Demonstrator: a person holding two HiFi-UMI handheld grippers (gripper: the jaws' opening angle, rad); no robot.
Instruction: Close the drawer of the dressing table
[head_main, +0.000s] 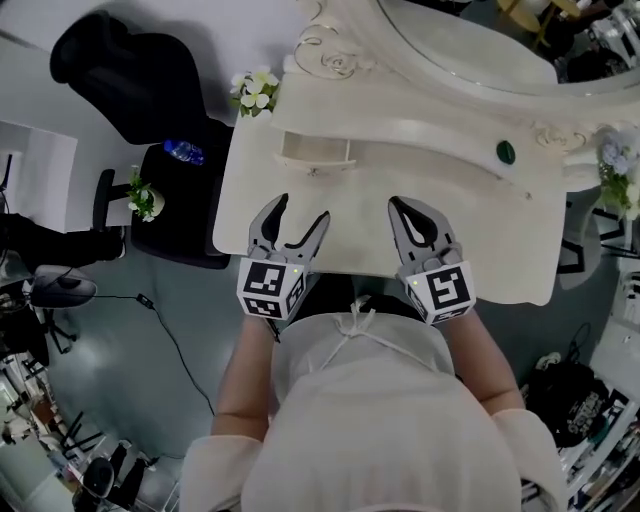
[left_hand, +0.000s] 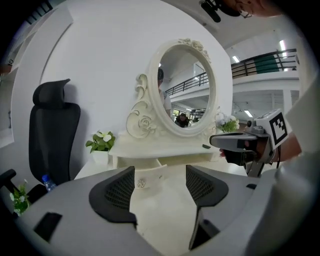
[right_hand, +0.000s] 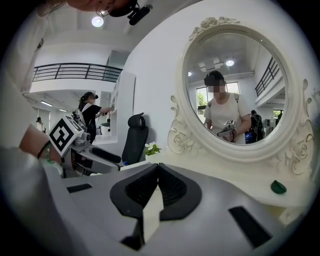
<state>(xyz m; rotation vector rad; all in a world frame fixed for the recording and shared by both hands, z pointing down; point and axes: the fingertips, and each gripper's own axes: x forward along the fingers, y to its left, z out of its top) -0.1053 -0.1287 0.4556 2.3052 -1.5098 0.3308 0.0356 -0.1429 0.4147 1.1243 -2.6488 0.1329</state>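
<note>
The cream dressing table (head_main: 500, 250) carries an oval mirror (left_hand: 184, 90). Its small drawer (head_main: 316, 154) stands pulled out from the raised shelf at the left; in the left gripper view the drawer front (left_hand: 148, 180) with its knob shows between the jaws. My left gripper (head_main: 303, 210) hovers open over the tabletop just in front of the drawer, holding nothing. My right gripper (head_main: 404, 208) is shut and empty over the table's middle, its tips meeting (right_hand: 157, 167). Each gripper shows in the other's view: the right gripper (left_hand: 239, 142) and the left gripper (right_hand: 95, 156).
A small green object (head_main: 506, 152) lies on the shelf at the right. A potted white flower (head_main: 254, 90) stands at the table's left end, another flower (head_main: 614, 160) at the right. A black office chair (head_main: 150, 85) with a bottle (head_main: 185, 152) stands left of the table.
</note>
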